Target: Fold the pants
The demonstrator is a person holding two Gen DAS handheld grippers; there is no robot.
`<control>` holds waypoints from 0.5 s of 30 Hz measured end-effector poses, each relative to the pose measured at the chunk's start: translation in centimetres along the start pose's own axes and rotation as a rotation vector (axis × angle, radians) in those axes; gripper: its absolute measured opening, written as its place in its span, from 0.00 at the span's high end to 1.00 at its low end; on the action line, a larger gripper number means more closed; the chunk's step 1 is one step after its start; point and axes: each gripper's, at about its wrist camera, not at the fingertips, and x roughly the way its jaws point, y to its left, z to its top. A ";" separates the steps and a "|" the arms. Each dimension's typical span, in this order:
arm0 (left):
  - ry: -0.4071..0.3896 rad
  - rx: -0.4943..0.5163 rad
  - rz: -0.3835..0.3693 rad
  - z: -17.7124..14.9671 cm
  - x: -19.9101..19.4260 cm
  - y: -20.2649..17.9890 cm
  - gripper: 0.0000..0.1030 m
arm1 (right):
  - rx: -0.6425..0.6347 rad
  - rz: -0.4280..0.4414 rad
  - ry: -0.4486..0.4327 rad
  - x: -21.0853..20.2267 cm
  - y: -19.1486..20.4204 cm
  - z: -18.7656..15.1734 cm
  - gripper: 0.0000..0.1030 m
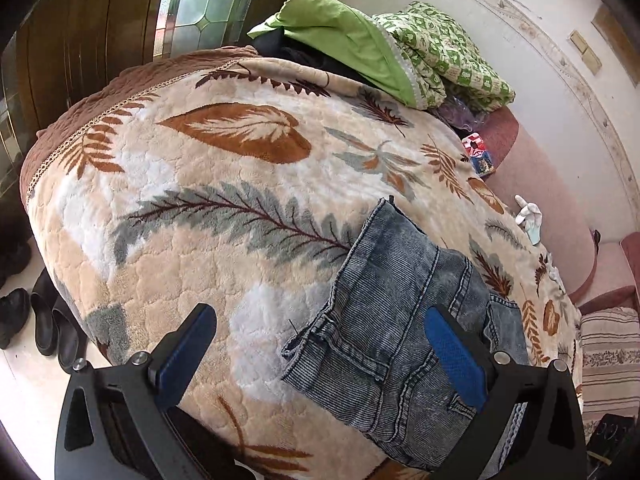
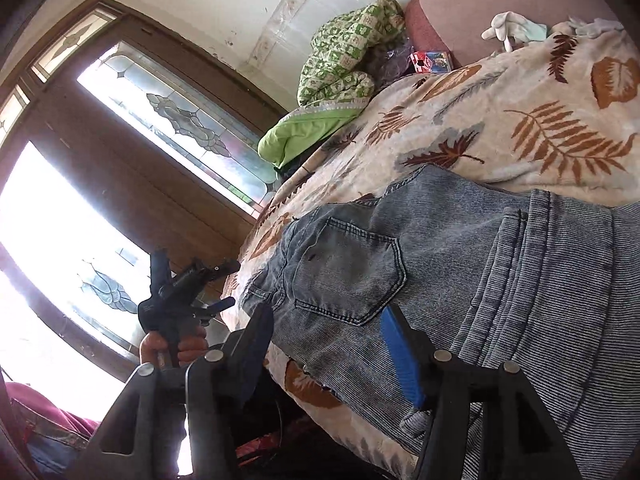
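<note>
Grey-blue denim pants point(image 1: 396, 320) lie folded on a leaf-patterned blanket point(image 1: 192, 184) on the bed, waistband and belt loops toward me. My left gripper point(image 1: 320, 336) is open and empty above the near edge of the bed, its right finger over the pants. In the right wrist view the pants point(image 2: 460, 272) show a back pocket facing up. My right gripper point(image 2: 328, 344) is open and empty, hovering at the waistband end. The left gripper point(image 2: 188, 292) shows there too, held in a hand off the bed's edge.
A green quilt and pillow pile point(image 1: 380, 44) sits at the far end of the bed. A small red box point(image 1: 478, 154) and a white glove point(image 1: 528, 216) lie near the pink headboard point(image 1: 548, 200). Black shoes point(image 1: 44, 320) stand on the floor at left.
</note>
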 end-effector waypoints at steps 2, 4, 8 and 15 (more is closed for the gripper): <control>0.016 -0.008 0.008 -0.4 0.4 0.3 0.00 | 0.003 -0.006 -0.007 -0.1 -0.1 0.1 0.42; 0.038 -0.026 0.003 -1.1 0.8 0.5 0.00 | 0.010 -0.013 -0.018 -0.3 -0.3 0.1 0.42; 0.043 -0.028 0.010 -2.9 1.0 0.0 0.00 | 0.030 -0.019 -0.033 -0.7 -0.8 0.2 0.42; 0.030 0.020 0.027 -3.9 1.9 -1.5 0.00 | 0.025 -0.036 -0.019 -0.3 -0.9 0.1 0.42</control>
